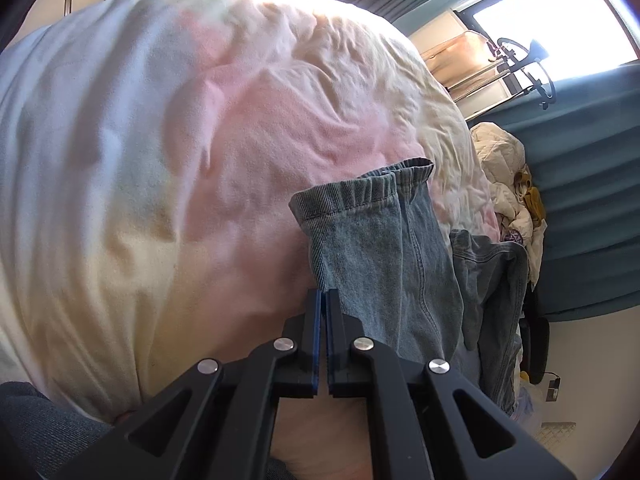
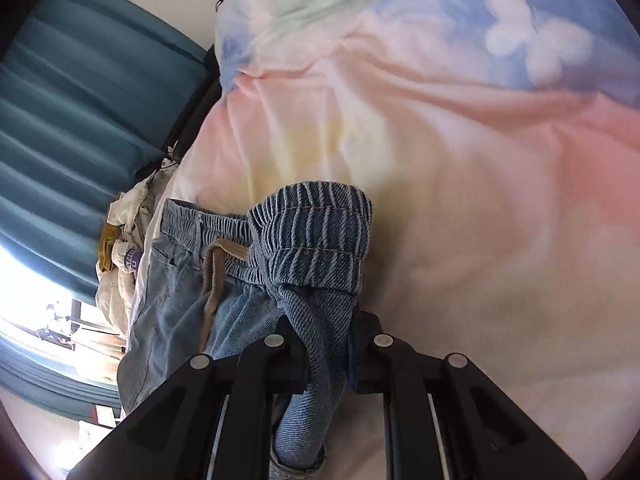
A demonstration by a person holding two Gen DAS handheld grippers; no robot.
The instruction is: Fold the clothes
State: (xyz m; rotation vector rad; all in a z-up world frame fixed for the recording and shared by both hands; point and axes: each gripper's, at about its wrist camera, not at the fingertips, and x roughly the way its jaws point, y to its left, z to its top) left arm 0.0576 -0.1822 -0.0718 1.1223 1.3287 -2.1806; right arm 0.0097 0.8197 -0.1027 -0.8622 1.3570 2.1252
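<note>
We hold the denim trousers (image 2: 304, 240) over the pastel bedsheet (image 2: 460, 200) — our right gripper (image 2: 328, 344) pinches bunched denim just below the elastic waistband (image 2: 312, 216), beside the tan drawstring (image 2: 212, 272). Our left gripper (image 1: 324, 300) is fully closed on an edge of the elastic-cuffed leg (image 1: 380, 248) — its pads meeting.

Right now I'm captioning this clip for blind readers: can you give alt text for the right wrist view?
The right gripper has its jaws closed on a bunched fold of blue denim trousers, whose elastic waistband and tan drawstring trail to the left. They lie on a pastel pink, yellow and blue bedspread, with a teal curtain at the left.
</note>
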